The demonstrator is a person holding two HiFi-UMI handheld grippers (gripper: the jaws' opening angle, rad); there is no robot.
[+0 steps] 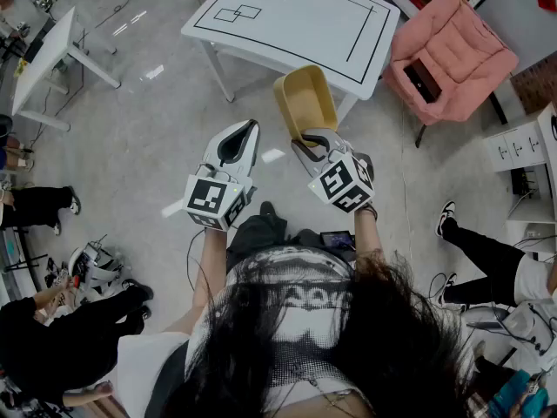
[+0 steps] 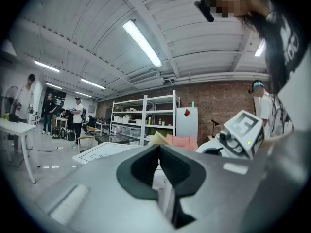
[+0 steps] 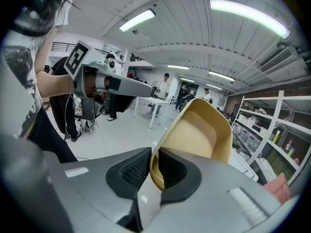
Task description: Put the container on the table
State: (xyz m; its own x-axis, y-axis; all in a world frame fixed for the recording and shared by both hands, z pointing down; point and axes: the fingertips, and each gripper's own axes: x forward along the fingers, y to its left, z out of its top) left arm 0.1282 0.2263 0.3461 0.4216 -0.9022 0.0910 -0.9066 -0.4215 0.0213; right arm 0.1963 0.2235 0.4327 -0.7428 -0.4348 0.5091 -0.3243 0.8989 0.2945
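Observation:
A tan yellow plastic container (image 1: 306, 101) hangs in the air, tilted on its side, just short of the white table (image 1: 261, 26) with black lines on its top. My right gripper (image 1: 305, 143) is shut on the container's near rim. In the right gripper view the container (image 3: 201, 130) rises ahead of the right gripper (image 3: 154, 165), its rim pinched between the pads. My left gripper (image 1: 237, 139) floats to the left of the container, shut with nothing in it. Its own view shows the left gripper (image 2: 159, 152) closed, with the table (image 2: 99, 152) beyond.
A pink armchair (image 1: 448, 50) stands right of the table. A second white table (image 1: 48, 59) is at far left. People sit or stand at left (image 1: 52, 320) and right (image 1: 479, 246). A white drawer unit (image 1: 518, 146) is at the right edge. Shelves (image 2: 143, 115) line the far wall.

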